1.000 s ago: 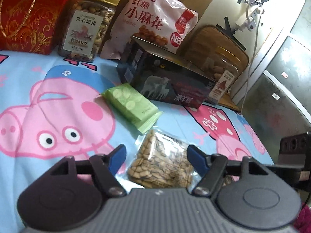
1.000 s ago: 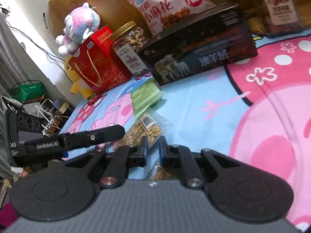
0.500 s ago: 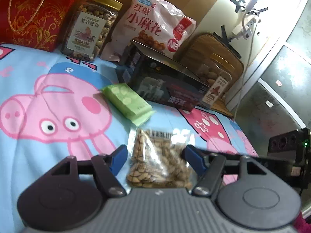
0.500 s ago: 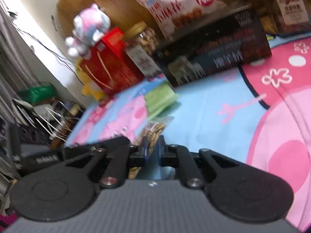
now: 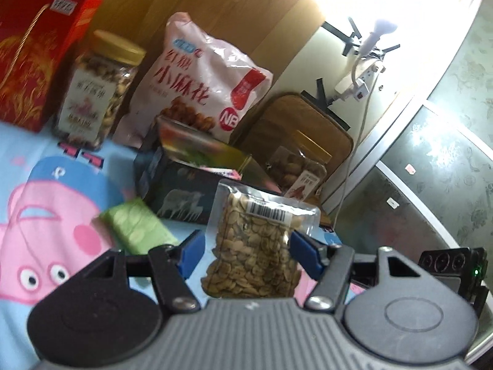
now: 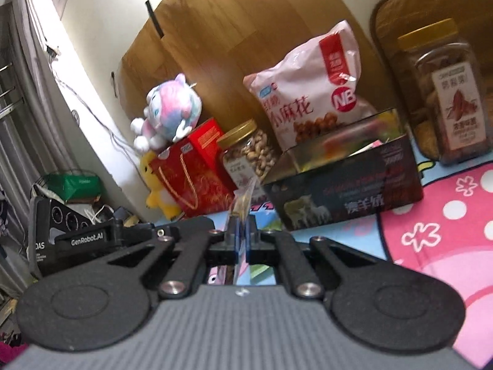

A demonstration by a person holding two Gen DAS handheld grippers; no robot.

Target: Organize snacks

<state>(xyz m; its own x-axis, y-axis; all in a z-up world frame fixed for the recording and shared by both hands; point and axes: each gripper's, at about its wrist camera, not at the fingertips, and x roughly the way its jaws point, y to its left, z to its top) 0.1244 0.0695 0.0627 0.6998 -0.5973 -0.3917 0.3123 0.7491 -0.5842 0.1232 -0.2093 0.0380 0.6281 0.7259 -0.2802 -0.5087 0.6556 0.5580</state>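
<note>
A clear packet of seeds (image 5: 257,243) stands upright, lifted off the bedsheet. It hangs between the open fingers of my left gripper (image 5: 246,248), which do not press on it. My right gripper (image 6: 241,235) is shut on the packet's edge, seen edge-on in the right wrist view (image 6: 243,199). A green snack packet (image 5: 137,229) lies on the sheet to the left. Behind stands an open dark tin box (image 5: 191,182), also in the right wrist view (image 6: 345,191).
Along the back stand a red gift box (image 5: 34,52), a nut jar (image 5: 98,89), a pink snack bag (image 5: 200,83) and a second jar (image 6: 446,98). A plush toy (image 6: 169,111) sits on the red box. The left gripper's body (image 6: 71,237) shows at left.
The seed packet has risen from lying flat on the sheet to upright in the air, held by my right gripper. Both grippers have moved up and toward the tin box.
</note>
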